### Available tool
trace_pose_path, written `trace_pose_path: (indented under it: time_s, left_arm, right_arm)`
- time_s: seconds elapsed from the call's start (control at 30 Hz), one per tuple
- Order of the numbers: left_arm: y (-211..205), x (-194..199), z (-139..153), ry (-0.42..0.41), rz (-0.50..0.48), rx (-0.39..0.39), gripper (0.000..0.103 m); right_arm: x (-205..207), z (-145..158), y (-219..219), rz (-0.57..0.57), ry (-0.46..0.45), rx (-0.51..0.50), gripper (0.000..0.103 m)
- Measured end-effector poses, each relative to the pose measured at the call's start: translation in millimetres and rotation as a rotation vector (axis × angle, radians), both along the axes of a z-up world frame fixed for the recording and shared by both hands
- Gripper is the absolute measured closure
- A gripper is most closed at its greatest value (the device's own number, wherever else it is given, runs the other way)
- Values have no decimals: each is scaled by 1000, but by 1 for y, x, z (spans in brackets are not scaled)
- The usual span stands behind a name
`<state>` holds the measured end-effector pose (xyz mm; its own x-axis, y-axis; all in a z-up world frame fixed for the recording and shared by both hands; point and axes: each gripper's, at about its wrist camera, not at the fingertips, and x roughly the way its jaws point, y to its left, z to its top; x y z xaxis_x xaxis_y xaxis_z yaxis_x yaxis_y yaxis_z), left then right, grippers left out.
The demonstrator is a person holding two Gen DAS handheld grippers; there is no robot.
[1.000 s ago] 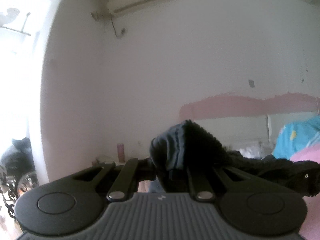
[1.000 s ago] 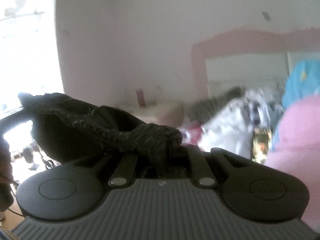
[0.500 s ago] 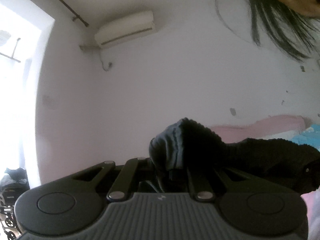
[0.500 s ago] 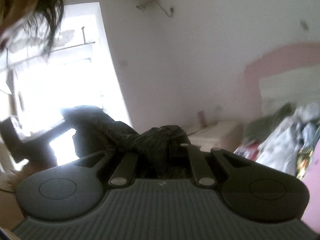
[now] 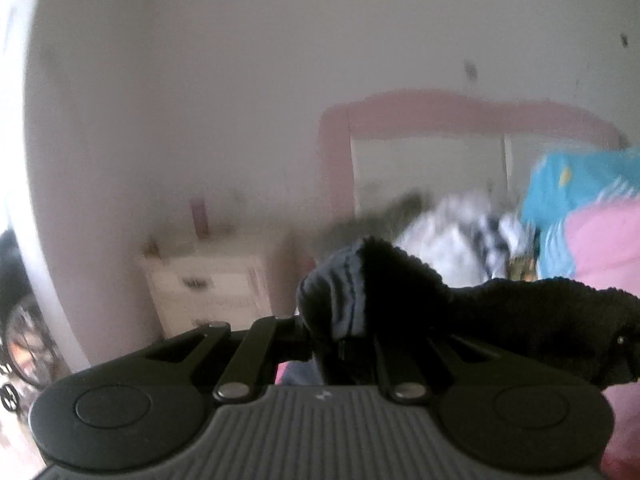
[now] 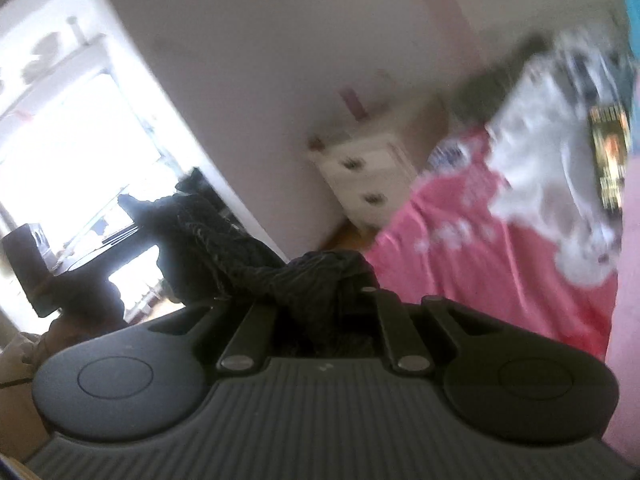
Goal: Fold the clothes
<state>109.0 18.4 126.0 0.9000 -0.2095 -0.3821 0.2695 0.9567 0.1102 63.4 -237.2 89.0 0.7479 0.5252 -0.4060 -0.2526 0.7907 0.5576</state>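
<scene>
The left gripper [image 5: 344, 332] and right gripper [image 6: 320, 304] each clench an end of the dark garment [image 5: 500, 316]. It hangs stretched between them above the bed [image 6: 480, 248], probably to straighten it for folding.

White nightstand [image 6: 374, 176] by plain wall [image 5: 240, 100] (bright window [image 6: 68, 128] left).

garment [image 5: 400, 288]: black, fuzzy, blue-grey ribbed lining | gripper bodies [image 5: 320, 420]: black with grey ridged housing | headboard [image 5: 460, 114]: pink frame, cream panels | bedsheet [image 6: 480, 248]: pink with white print | nightstand [image 6: 372, 164]: cream | blanket [image 5: 580, 192]: turquoise with yellow spots
</scene>
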Motion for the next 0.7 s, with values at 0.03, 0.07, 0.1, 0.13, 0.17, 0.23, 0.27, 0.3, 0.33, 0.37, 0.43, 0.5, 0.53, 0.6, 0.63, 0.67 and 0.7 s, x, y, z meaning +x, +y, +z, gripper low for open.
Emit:
trace_pose_path:
  time_s: [0.03,0.07,0.1,0.13,0.17,0.23,0.27,0.3,0.33,0.37,0.43,0.5,0.53,0.6,0.63,0.67,0.7]
  left_arm:
    - [-4,17,-16,38,-2,3,93]
    - [-6,35,-34,79,-4,8,93]
    - [-8,53,-53,120,-5,14,93]
    - [-8,72,-70,152,-7,24,93]
    - [-7,84,-87,182,-9,37,93]
    - [-3,104,-121,242,-13,67,93]
    - [-6,112,-138,268,-17,83,93]
    - [-11,119,-155,292,-20,99,93]
    - [-13,130,-167,314,-23,109,93]
    - [-12,140,-178,333,-24,113,93]
    - [-9,166,-193,373,-15,104,93]
    - [-12,190,-202,402,-4,93,93]
    - [-14,201,-207,411,1,93,93]
    - [-22,220,-210,429,9,92,93]
    - [-26,229,-214,435,15,92,93]
    - [-28,239,-218,436,18,93,93]
    - [-31,247,-222,434,16,93,93]
  right_arm:
    - [10,-12,1,-5,34,3,97]
    - [21,-26,1,-16,69,8,97]
    - [34,-40,0,-32,100,13,97]
    - [50,-55,-3,-48,135,18,97]
    - [68,-71,-7,-66,176,24,97]
    - [104,-102,-15,-100,257,35,97]
    - [119,-115,-17,-116,291,31,98]
    - [131,-127,-20,-129,320,19,98]
    - [143,-138,-22,-143,350,7,98]
    - [154,-148,-23,-152,372,-11,98]
    - [175,-162,-25,-159,397,-49,98]
    - [191,-172,-27,-165,412,-78,98]
    - [197,-174,-29,-167,416,-85,98]
    - [210,-180,-31,-176,422,-96,98]
    - [217,-183,-32,-181,423,-102,98]
    - [223,-185,-33,-186,423,-107,98]
    - [228,-186,-34,-189,420,-113,98]
